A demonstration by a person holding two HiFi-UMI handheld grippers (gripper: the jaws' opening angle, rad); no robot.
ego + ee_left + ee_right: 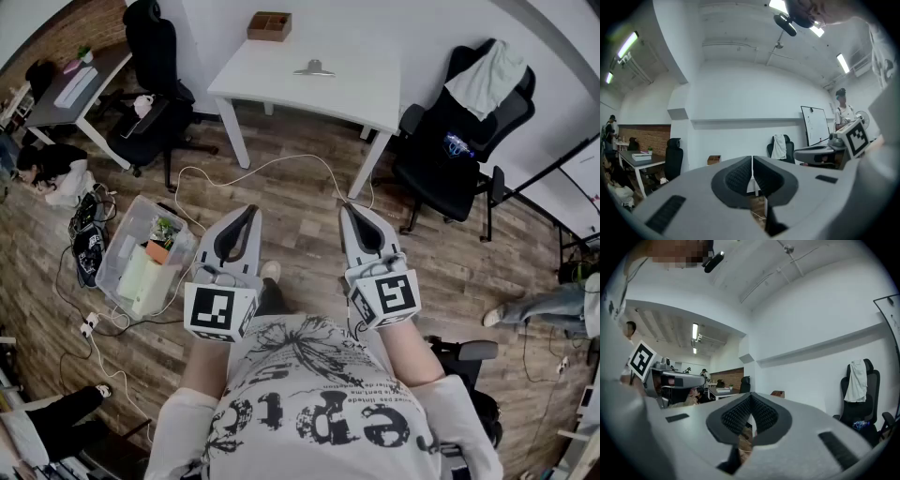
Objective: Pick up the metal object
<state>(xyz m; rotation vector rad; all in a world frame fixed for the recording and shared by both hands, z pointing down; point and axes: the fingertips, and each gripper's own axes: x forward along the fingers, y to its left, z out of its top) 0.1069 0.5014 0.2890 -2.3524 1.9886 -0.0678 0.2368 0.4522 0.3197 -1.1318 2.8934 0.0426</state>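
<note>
Both grippers level, nothing held.
Your left gripper (250, 210) and right gripper (346, 207) show jaws pressed together; the metal object (314, 68) lies on the white table (272, 82), well apart.

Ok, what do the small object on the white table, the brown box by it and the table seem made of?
The small object looks like bare metal: grey, slightly shiny, though too small to be sure. The box seems wood: brown, matt, with open compartments. The table looks like white laminate or painted board, smooth and matt.
</note>
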